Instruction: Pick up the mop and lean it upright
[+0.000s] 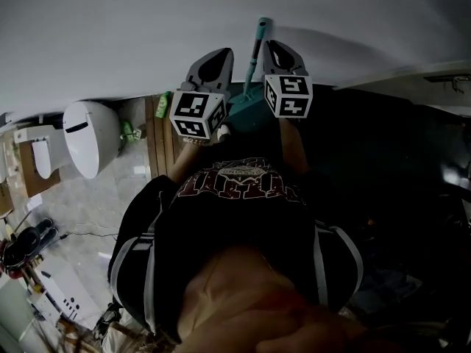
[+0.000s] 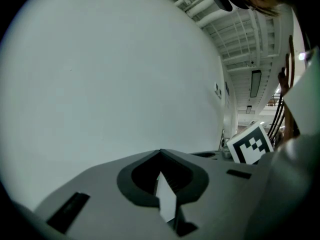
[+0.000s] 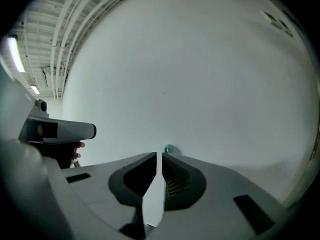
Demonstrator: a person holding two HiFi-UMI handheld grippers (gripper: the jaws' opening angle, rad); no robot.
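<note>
The mop (image 1: 258, 46) was seen propped against the white wall (image 1: 110, 35), its teal handle rising between the two grippers. The left gripper (image 1: 218, 54) was held just left of the handle, jaws together and empty. The right gripper (image 1: 275, 45) was held just right of it, jaws all but closed on nothing. Both tips were seen near the wall. Open floor (image 1: 88, 212) was visible by a toilet (image 1: 92, 134) at the left; the right side was lost in darkness.

one mop (image 1: 259, 44), one toilet (image 1: 92, 135) and two grippers: the left gripper (image 1: 221, 54) and the right gripper (image 1: 277, 47).
</note>
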